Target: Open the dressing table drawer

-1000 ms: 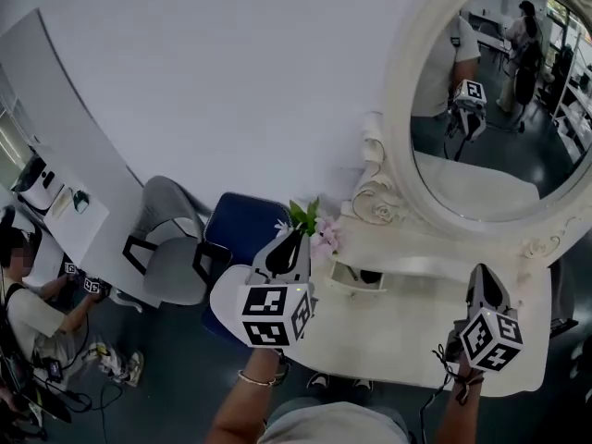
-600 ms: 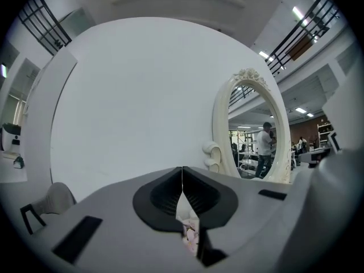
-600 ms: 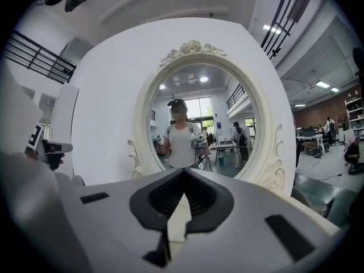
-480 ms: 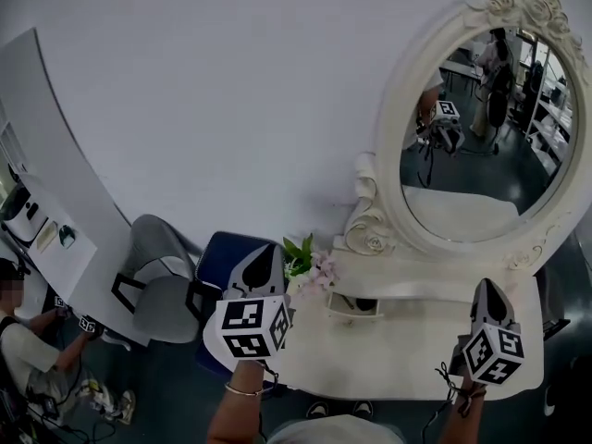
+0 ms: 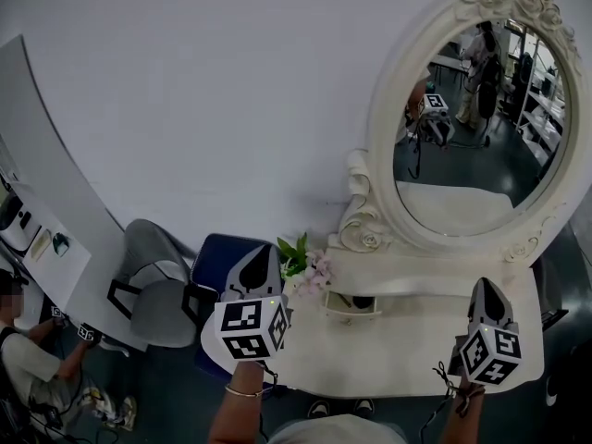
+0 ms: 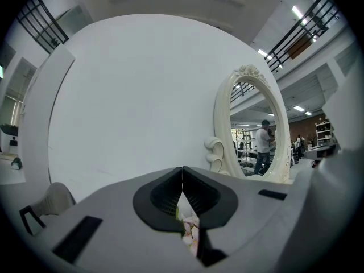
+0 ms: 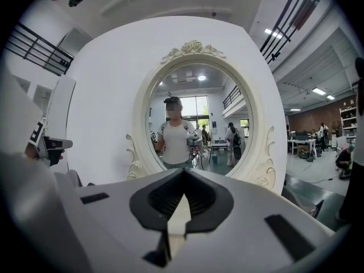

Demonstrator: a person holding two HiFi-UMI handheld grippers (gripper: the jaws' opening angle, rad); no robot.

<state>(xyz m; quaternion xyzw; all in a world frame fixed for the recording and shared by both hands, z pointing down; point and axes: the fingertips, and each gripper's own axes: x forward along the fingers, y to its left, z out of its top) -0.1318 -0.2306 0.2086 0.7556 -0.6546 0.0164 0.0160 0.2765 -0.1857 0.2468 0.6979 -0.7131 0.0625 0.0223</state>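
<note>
A white dressing table (image 5: 407,350) stands against the wall under an oval mirror (image 5: 481,128) in an ornate white frame. A small drawer (image 5: 351,304) in the low shelf below the mirror looks pulled a little way out, with a dark gap showing. My left gripper (image 5: 263,251) hangs over the table's left end, shut and empty; its jaws (image 6: 182,170) meet at the tips. Over the table's right front hangs my right gripper (image 5: 485,283), also shut with nothing held, its tips (image 7: 183,174) touching. Both are short of the drawer and point level at the wall.
Pink flowers with green leaves (image 5: 302,265) stand on the table's left end, just right of my left gripper. A blue chair (image 5: 227,252) and a grey chair (image 5: 148,289) sit left of the table. A seated person (image 5: 23,363) is at the far left.
The head view has tilted up, so more of the mirror shows and the table sits lower in the picture. Both grippers have risen a little. Over the last half second hardly anything moved.
</note>
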